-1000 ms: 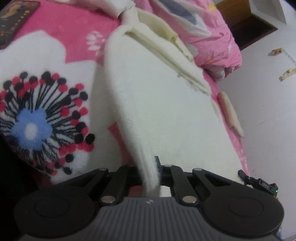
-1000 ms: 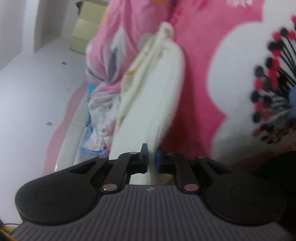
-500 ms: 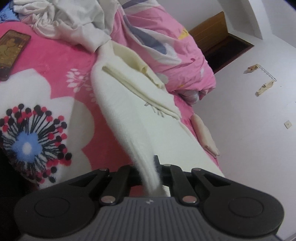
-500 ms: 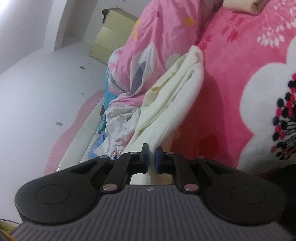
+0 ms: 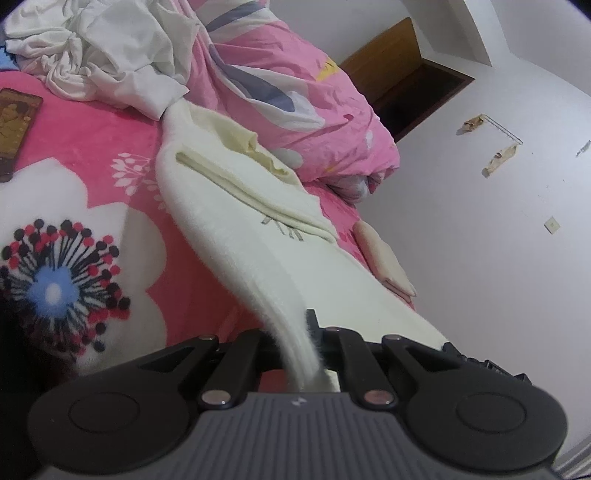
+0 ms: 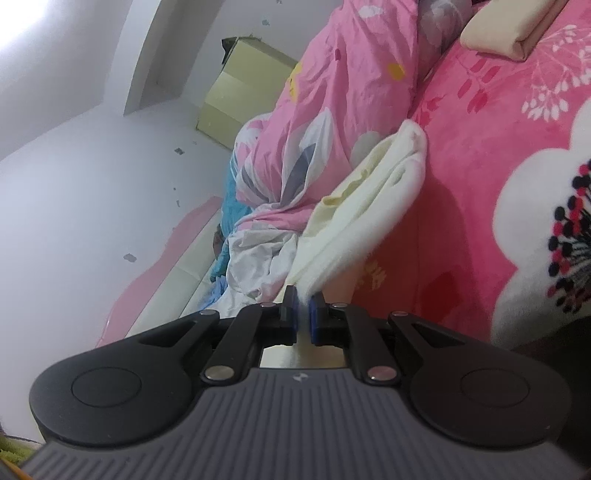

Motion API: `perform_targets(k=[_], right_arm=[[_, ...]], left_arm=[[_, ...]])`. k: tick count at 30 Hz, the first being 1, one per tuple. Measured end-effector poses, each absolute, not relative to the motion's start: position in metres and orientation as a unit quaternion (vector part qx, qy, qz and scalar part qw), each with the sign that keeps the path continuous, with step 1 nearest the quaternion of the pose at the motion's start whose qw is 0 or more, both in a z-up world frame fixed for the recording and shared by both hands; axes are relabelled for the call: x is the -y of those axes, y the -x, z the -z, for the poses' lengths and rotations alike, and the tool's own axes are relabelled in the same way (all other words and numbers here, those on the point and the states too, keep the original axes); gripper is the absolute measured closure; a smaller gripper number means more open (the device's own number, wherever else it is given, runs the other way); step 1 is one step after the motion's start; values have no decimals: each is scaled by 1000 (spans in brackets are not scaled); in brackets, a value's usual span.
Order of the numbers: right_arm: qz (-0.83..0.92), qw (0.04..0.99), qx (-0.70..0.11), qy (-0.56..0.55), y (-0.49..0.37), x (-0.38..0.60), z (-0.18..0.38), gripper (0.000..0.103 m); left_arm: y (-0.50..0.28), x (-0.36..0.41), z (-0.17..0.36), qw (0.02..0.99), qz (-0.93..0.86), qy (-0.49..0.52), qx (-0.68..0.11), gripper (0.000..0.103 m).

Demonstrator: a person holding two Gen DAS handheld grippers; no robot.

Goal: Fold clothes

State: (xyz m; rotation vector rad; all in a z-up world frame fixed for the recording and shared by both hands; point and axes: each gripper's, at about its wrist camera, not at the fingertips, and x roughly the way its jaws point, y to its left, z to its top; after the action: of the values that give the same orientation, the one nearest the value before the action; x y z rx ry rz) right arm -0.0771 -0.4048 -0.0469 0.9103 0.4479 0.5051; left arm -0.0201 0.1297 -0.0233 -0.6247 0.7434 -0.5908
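A cream fleece garment (image 5: 236, 206) stretches from the pink flowered blanket (image 5: 74, 192) up into my left gripper (image 5: 306, 332), which is shut on its fluffy edge. A paler yellow lining and folded seam show along its top. In the right wrist view the same cream fleece garment (image 6: 373, 221) hangs lifted above the blanket, and my right gripper (image 6: 303, 317) is shut on its near corner between blue pads (image 6: 291, 314). The far end of the garment rests against the pink duvet.
A crumpled white cloth (image 5: 99, 55) and a rumpled pink duvet (image 5: 295, 92) lie at the bed's head. A dark phone-like slab (image 5: 14, 129) sits on the blanket at left. A folded beige piece (image 6: 513, 33) lies on the bed. White walls surround, with a wooden cabinet (image 5: 402, 85).
Both grippers have pulled back and up with the garment, so it looks smaller and more stretched out, and more of the room and bed shows.
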Motion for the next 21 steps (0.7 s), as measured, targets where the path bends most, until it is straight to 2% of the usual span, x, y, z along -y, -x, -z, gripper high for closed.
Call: perform_targets(k=[21], right_arm=[[-219,851,-200,-432,179,388,35,98]], left_arm=[[101,-150,6,843,313,234,-370,99]])
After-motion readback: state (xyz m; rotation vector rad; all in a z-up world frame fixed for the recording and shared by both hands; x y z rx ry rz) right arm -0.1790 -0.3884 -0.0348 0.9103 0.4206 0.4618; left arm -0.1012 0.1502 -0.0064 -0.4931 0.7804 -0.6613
